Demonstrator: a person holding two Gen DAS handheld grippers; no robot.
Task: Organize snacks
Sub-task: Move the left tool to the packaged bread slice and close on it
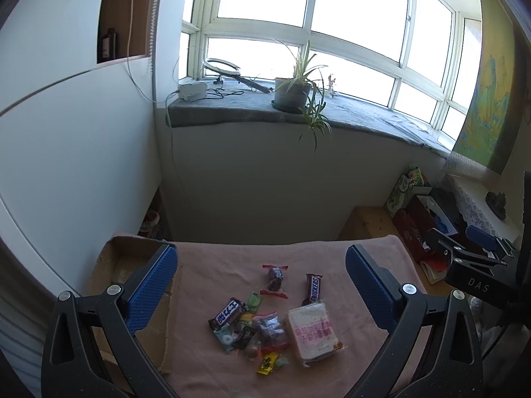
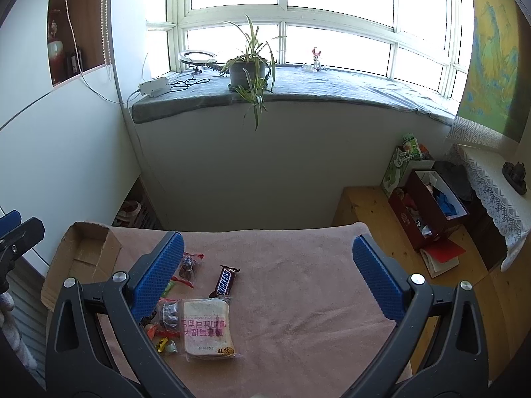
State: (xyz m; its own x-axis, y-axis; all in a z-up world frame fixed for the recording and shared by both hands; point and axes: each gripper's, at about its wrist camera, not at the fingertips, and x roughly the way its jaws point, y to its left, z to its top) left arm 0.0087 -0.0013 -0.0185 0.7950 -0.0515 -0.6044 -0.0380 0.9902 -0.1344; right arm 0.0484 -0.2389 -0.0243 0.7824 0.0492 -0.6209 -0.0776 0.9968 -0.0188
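Blue-padded left gripper and right gripper both hover jaws spread wide, empty, above the pink towel, where the snack pile lies beside the cardboard box.

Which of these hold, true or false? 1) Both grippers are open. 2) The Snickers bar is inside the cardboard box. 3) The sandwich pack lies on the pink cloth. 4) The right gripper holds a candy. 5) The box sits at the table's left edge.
1) True. The left gripper and the right gripper both have their jaws spread wide, with nothing between them.
2) False. The Snickers bar lies on the cloth, apart from the box.
3) True. The sandwich pack lies flat on the cloth.
4) False. The right gripper is empty; the candies lie on the cloth.
5) True. The box sits at the left edge.
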